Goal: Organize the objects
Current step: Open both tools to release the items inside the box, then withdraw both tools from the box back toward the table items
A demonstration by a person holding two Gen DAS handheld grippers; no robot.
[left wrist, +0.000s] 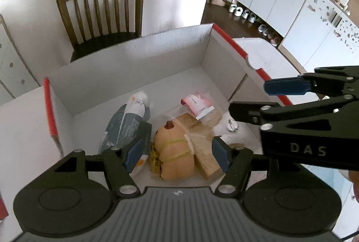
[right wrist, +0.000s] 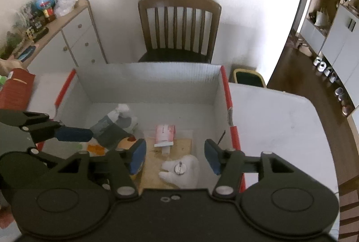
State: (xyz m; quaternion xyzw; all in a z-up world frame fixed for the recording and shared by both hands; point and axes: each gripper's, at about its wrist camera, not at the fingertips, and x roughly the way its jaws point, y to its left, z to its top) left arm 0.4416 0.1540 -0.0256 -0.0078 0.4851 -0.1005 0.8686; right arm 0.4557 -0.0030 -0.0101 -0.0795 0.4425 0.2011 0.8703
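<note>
One box on worktop | inside: one pumpkin, one tube, one tooth plush | left gripper, right gripper: jaws spread, empty

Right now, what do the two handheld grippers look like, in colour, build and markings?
Both are matte black linkage frames with silver pivot rivets and blue finger pads. The left gripper has a ribbed grey body with round black housings on either side. The right gripper looks the same, and the left view shows pale "DAS" lettering on its side.

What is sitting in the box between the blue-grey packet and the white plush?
In the left wrist view, a tan pumpkin-like toy and a tan slab lie between the packet and plush.
</note>
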